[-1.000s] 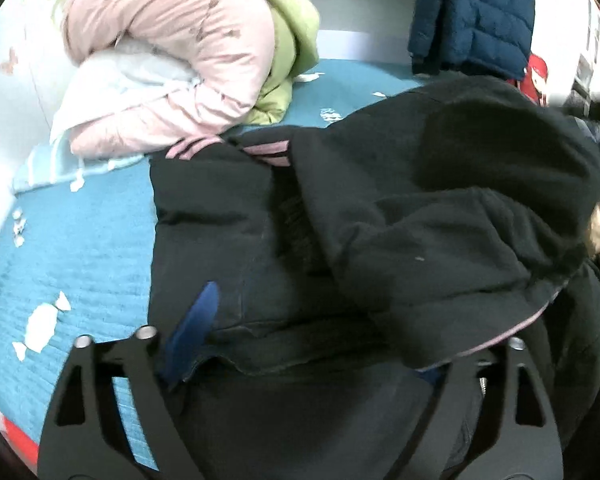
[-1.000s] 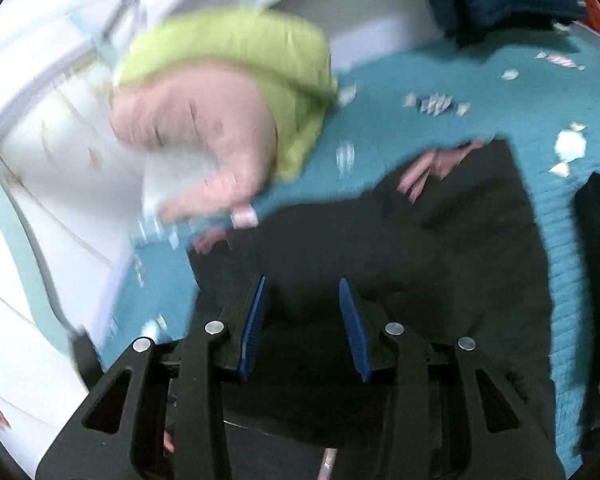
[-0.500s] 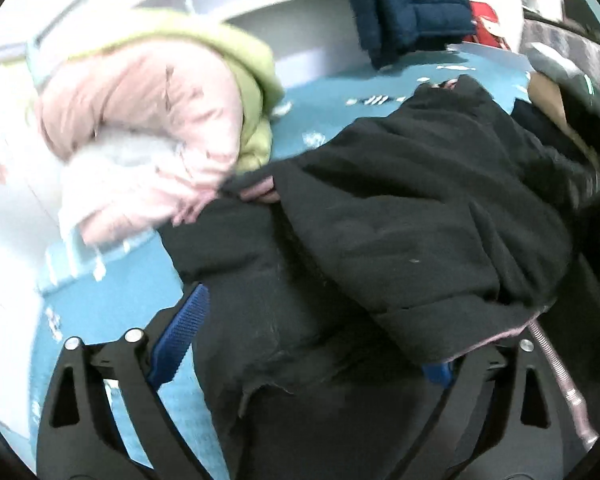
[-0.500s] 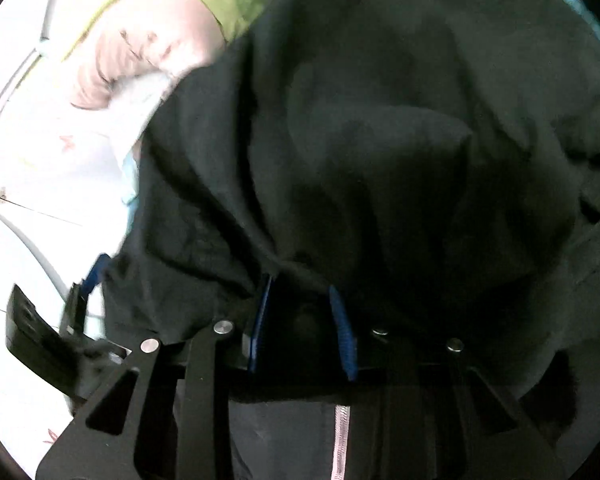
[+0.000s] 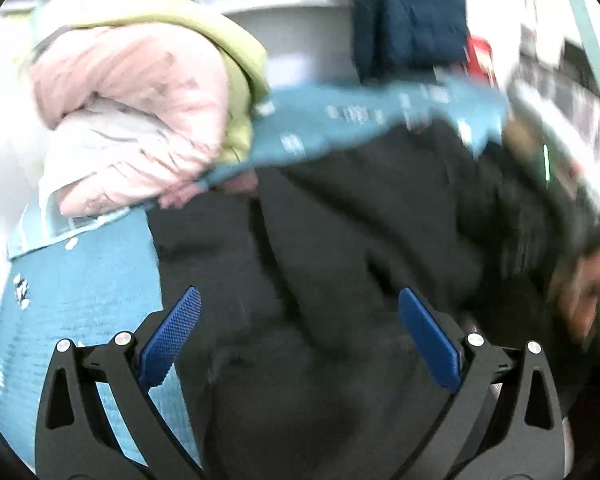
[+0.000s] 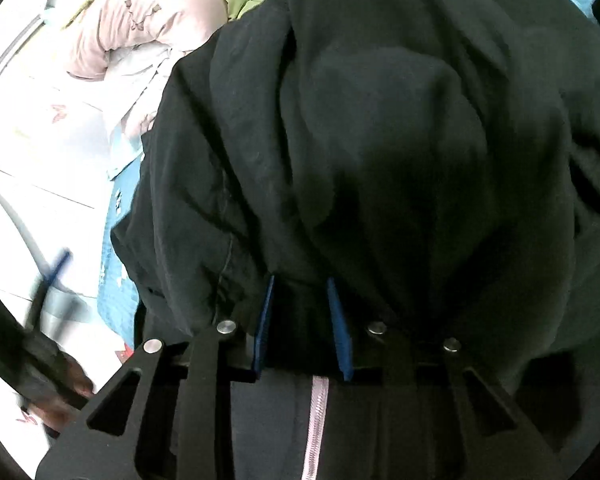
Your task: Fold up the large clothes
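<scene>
- I see the bed [image 5: 76,280] under a teal quilted cover with small white motifs, running from the near left to the far right in the left wrist view.
- The black jacket [image 5: 360,240] lies across the bed's middle and right, one layer folded over another. In the right wrist view the black jacket [image 6: 380,140] bulges up and fills most of the frame, with a pale pink zipper [image 6: 316,420] showing near the bottom.
- A rolled bundle of pink, white and green bedding [image 5: 140,112] sits at the far left of the bed, just beyond the jacket's far edge; the bedding [image 6: 148,20] shows top left in the right view too.
- A navy quilted coat [image 5: 408,20] hangs at the far side, with something red beside it that is too blurred for me to name.
- My left tongs [image 5: 300,336] are spread wide over the jacket, blue pads well apart and gripping nothing.
- My right tongs [image 6: 300,320] are drawn in narrow, with a fold of the jacket's black cloth bunched between the pads.
</scene>
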{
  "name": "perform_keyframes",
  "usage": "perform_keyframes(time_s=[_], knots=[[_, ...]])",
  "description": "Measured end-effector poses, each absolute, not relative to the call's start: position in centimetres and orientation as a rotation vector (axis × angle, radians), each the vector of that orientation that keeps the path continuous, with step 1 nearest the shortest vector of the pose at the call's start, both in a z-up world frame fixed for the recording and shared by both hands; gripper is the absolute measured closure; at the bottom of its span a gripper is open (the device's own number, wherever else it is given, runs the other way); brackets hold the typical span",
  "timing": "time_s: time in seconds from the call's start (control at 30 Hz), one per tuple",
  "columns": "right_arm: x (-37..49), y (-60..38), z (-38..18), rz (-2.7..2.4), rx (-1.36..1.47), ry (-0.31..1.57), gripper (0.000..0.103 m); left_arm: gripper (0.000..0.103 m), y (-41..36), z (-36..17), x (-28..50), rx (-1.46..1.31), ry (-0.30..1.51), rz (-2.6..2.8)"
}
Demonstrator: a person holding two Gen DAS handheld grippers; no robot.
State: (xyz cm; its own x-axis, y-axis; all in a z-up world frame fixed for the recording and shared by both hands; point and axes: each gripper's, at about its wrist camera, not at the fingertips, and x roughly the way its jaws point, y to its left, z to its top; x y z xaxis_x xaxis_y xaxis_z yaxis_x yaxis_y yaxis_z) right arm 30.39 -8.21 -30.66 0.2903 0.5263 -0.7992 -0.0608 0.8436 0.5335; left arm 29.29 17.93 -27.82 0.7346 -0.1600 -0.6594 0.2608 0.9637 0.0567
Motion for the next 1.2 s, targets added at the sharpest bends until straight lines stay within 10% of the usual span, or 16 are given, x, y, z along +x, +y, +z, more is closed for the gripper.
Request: perform_keyframes(time_s=[0.43,0.77,1.2], knots=[[27.8,-11.9,-22.1,0.313,0.337,1.005,0.076,0.005,10.8,-36.1,39.2,0.075,1.083,-0.08],[31.2,-10.4,-31.0,0.179,0.213,1.215,0.081,0.004,11.3,-39.3,37.5,0.02,1.029,-0.071],[36.6,-12.7,-18.1,0.3,0.29,1.114,0.057,0.004,21.0,-28.6,40.8,-0.204,0.886,-0.221]])
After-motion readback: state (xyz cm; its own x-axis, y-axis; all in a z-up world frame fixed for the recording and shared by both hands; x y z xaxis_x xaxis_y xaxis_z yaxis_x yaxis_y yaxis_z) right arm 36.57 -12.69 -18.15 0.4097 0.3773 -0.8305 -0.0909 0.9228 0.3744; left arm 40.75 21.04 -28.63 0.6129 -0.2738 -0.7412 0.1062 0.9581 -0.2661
